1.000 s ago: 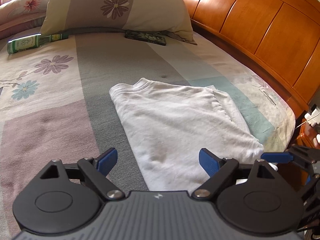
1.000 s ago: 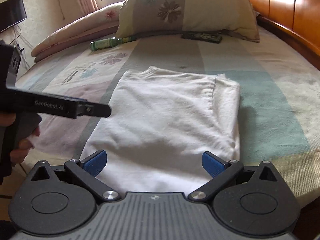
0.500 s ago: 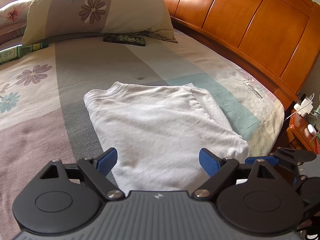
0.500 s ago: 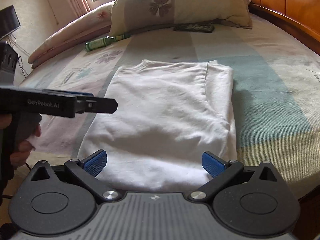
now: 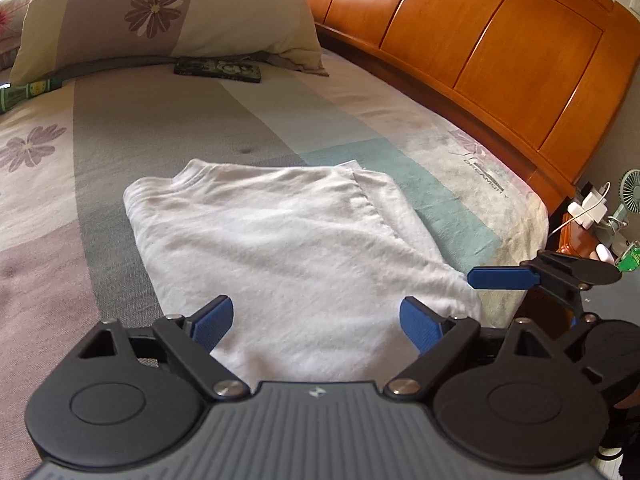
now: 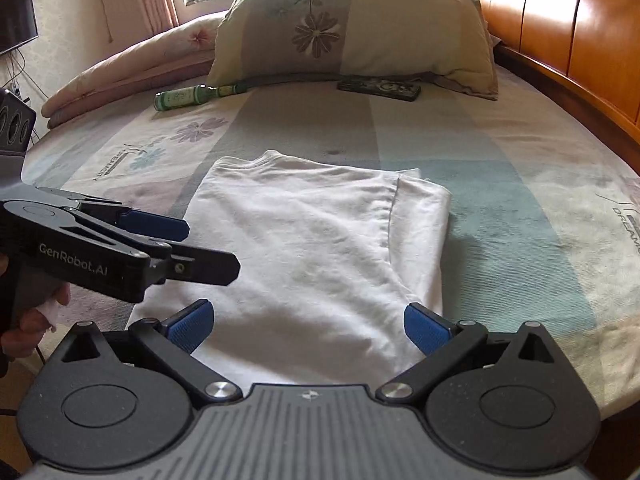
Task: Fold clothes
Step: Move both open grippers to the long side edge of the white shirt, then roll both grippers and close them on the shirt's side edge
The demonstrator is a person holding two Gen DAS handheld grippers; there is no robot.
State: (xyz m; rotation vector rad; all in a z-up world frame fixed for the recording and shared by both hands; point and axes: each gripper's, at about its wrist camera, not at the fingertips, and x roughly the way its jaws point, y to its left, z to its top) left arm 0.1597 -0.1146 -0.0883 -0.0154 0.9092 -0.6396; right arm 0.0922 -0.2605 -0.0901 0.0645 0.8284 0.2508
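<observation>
A white garment (image 5: 288, 248), folded into a rectangle, lies flat on the bed with its collar at the far end. My left gripper (image 5: 316, 322) hovers open over the garment's near edge, nothing between its blue pads. Open too, my right gripper (image 6: 308, 326) hangs above the same near edge and holds nothing. In the right wrist view the garment (image 6: 320, 248) fills the middle, and the left gripper (image 6: 212, 248) reaches in from the left over its left border. One blue finger of the right gripper (image 5: 500, 278) shows by the garment's right corner in the left wrist view.
A flowered pillow (image 6: 352, 32), a green bottle (image 6: 192, 96) and a dark flat case (image 6: 380, 88) lie at the far end of the bed. The wooden headboard (image 5: 500, 48) runs along the right. A nightstand with chargers and a small fan (image 5: 632, 192) stands past the bed's corner.
The left gripper has swung to the right, reaching further over the garment's left border in the right wrist view. Its own view has turned toward the headboard. Both grippers stay open.
</observation>
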